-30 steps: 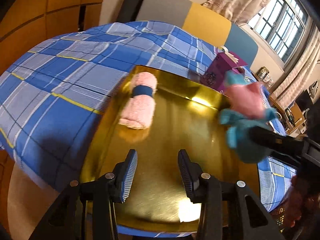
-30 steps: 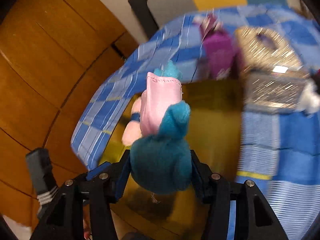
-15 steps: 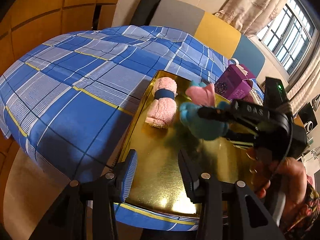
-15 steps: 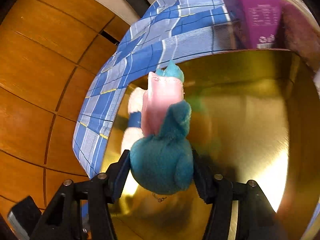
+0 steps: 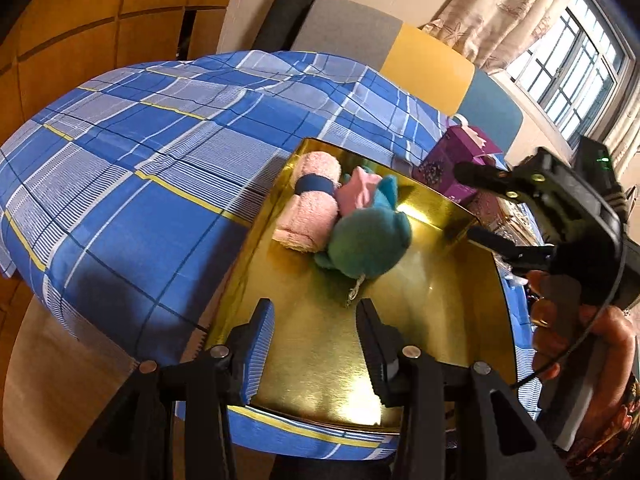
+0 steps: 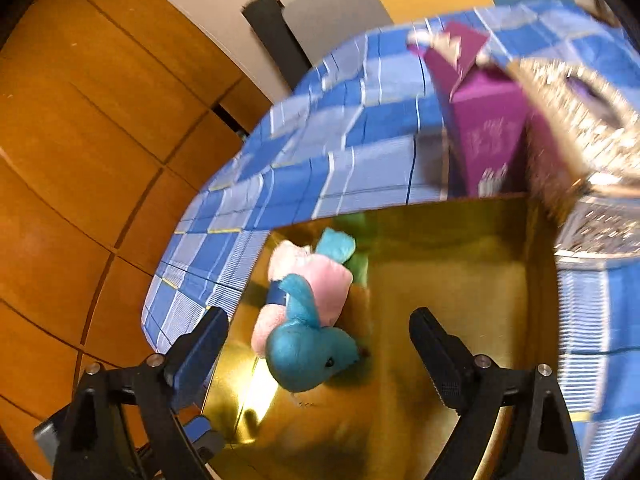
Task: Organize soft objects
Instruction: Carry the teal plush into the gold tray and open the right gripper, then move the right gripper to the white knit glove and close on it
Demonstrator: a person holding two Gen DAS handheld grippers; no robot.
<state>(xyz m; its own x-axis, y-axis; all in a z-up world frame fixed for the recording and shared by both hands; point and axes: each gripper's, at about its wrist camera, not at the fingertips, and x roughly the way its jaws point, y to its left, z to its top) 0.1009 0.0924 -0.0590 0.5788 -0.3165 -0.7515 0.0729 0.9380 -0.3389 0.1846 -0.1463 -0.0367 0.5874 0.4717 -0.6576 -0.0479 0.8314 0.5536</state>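
Note:
A teal and pink plush toy (image 5: 366,236) lies in the gold tray (image 5: 432,308), leaning against a rolled pink towel (image 5: 312,208) with a blue band. The right wrist view shows the same plush toy (image 6: 308,344), towel (image 6: 266,320) and tray (image 6: 452,280). My right gripper (image 6: 320,344) is open and empty, its jaws wide apart just above and behind the toy; it also shows in the left wrist view (image 5: 476,204). My left gripper (image 5: 316,340) is open and empty over the tray's near end.
The tray rests on a blue plaid cloth (image 5: 132,184). A purple box (image 5: 460,160) stands behind the tray's far right corner, with a glittery silver item (image 6: 592,128) next to it. Wooden wall panels (image 6: 80,160) are at left.
My right gripper carried the plush toy over the tray, set it down against the towel, opened and drew back. The left gripper stayed open near the tray's front.

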